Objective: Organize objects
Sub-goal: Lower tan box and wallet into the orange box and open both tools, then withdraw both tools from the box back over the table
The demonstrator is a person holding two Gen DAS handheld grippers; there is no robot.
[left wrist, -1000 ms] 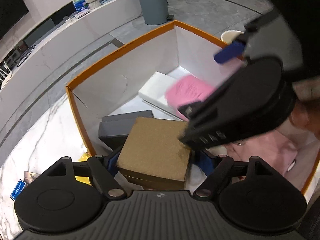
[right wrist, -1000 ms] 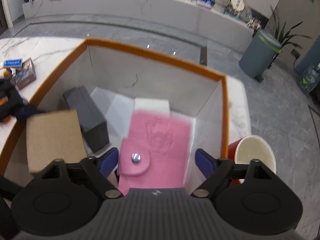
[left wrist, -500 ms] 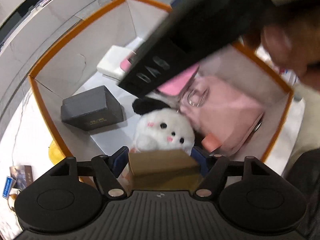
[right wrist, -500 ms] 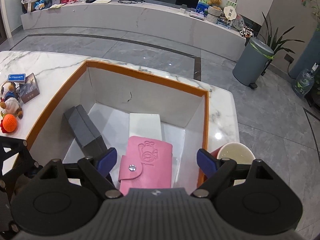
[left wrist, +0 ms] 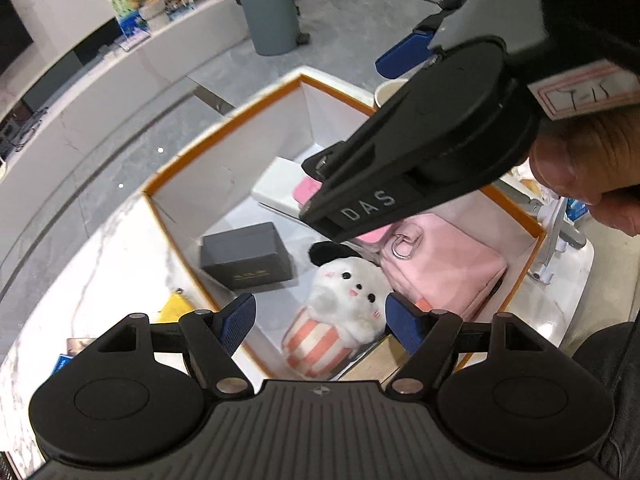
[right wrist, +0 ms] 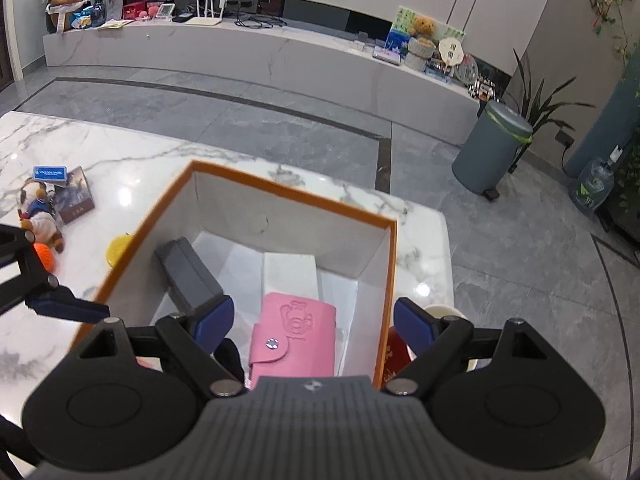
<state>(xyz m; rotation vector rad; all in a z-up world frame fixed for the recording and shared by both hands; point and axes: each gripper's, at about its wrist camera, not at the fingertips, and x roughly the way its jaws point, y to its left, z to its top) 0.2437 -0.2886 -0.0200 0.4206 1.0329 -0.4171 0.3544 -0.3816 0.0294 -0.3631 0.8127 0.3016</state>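
An orange-rimmed white box stands on the marble table; it also shows in the right wrist view. Inside lie a dark grey box, a white flat box, a pink wallet, a white plush toy in a striped cup, a pink bag and a brown box near the box's near wall. My left gripper is open and empty above the plush. My right gripper is open and empty above the wallet.
On the table left of the box lie a yellow item, small plush toys, an orange ball, a book and a blue card box. A red cup stands right of the box. A grey bin is on the floor.
My left gripper let go of the brown box, which now lies in the orange box, and drew back up. My right gripper released the pink wallet onto the white box and rose.
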